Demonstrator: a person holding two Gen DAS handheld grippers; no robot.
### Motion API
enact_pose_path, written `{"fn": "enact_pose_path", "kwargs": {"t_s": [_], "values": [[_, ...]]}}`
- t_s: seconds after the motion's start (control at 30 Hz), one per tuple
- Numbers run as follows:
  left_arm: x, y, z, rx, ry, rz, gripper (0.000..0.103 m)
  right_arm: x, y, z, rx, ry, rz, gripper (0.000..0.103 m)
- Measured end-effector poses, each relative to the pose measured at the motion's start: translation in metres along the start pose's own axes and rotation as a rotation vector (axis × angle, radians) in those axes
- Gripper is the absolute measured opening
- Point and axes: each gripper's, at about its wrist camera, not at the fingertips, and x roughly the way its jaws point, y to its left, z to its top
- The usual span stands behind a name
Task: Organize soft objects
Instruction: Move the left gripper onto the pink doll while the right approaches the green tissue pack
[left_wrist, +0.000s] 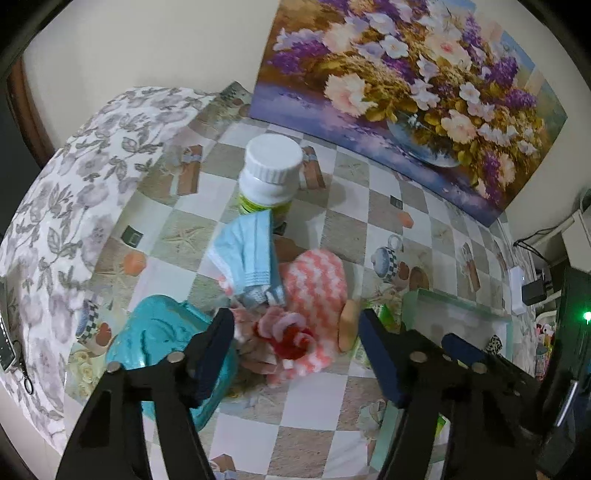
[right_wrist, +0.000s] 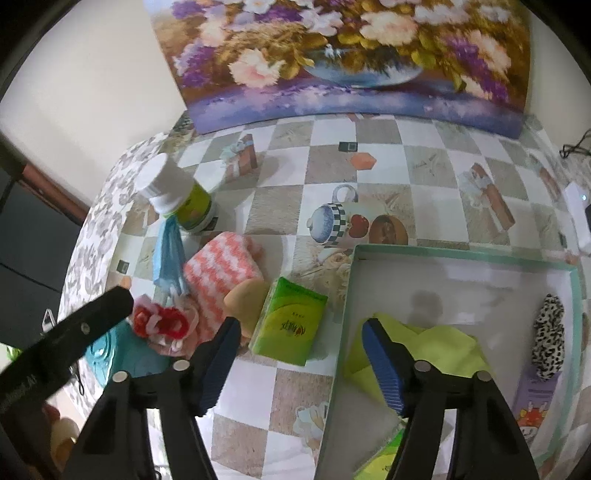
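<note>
The box (right_wrist: 458, 254) on the table (right_wrist: 280, 206) holds a yellow cloth (right_wrist: 443, 347), a spotted scrunchie (right_wrist: 550, 343) and a green packet (right_wrist: 380, 461). Beside it lie a tissue pack (right_wrist: 291, 325), striped sock (right_wrist: 221, 269), mask (right_wrist: 170, 254) and bottle (right_wrist: 181, 199). The left tool (left_wrist: 295, 328) and right tool (right_wrist: 301, 343) both stand apart, empty.

Fluffy striped cloth (right_wrist: 221, 267), glossy plastic tissue pack (right_wrist: 288, 321), smooth glossy checkered tablecloth (right_wrist: 332, 158).
</note>
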Motion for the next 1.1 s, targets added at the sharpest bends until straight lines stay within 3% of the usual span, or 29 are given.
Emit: {"fn": "enact_pose_path", "kwargs": {"t_s": [0.07, 0.33, 0.57, 1.1], "values": [[0.005, -0.002, 0.000, 0.007, 0.013, 0.006, 0.060, 0.003, 0.000, 0.004, 0.004, 0.008, -0.005, 0.067], [0.020, -0.006, -0.003, 0.023, 0.042, 0.054, 0.047, 0.018, 0.006, 0.005, -0.009, 0.044, 0.038, 0.055], [0.029, -0.008, -0.006, 0.040, 0.059, 0.083, 0.037, 0.033, 0.008, 0.001, -0.009, 0.072, 0.073, 0.053], [0.047, -0.006, -0.012, 0.039, 0.109, 0.116, 0.035, 0.061, 0.006, -0.005, 0.020, 0.113, 0.103, 0.050]]}}
